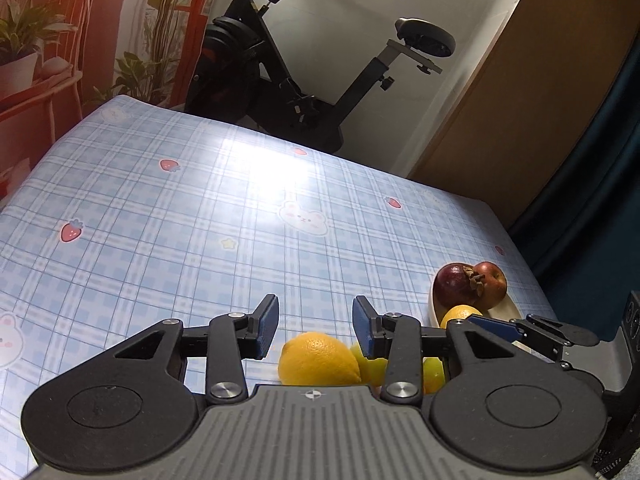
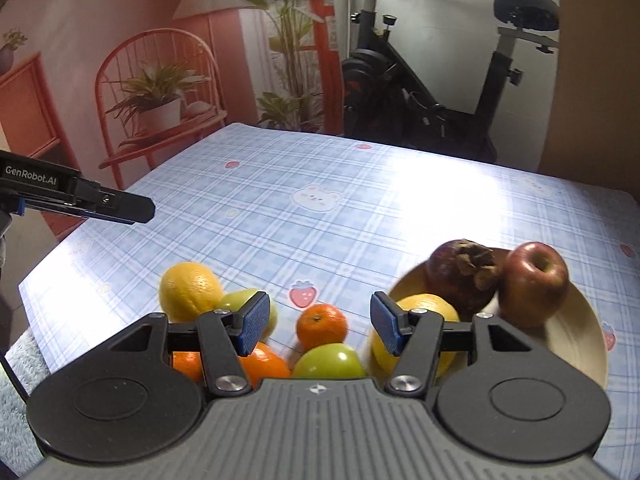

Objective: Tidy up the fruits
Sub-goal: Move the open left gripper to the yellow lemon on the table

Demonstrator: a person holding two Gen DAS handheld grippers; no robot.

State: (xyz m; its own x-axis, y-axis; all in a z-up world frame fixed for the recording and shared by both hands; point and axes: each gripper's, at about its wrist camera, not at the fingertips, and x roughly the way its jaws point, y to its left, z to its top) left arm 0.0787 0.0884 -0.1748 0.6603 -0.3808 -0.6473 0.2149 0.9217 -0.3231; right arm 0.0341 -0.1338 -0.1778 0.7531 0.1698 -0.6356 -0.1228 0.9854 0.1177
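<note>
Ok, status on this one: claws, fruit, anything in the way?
Left claw open, empty. Right claw open, empty. Bowl holds apple, dark fruit, a lemon; loose fruit on table around mandarin. Nothing blocking.

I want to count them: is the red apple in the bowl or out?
In. The red apple sits inside the cream bowl, touching the dark purple fruit.

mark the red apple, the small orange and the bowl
red apple [image 2: 534,284], right wrist view, its front skin
small orange [image 2: 322,324], right wrist view, middle of peel
bowl [image 2: 576,324], right wrist view, bare inner wall
</note>
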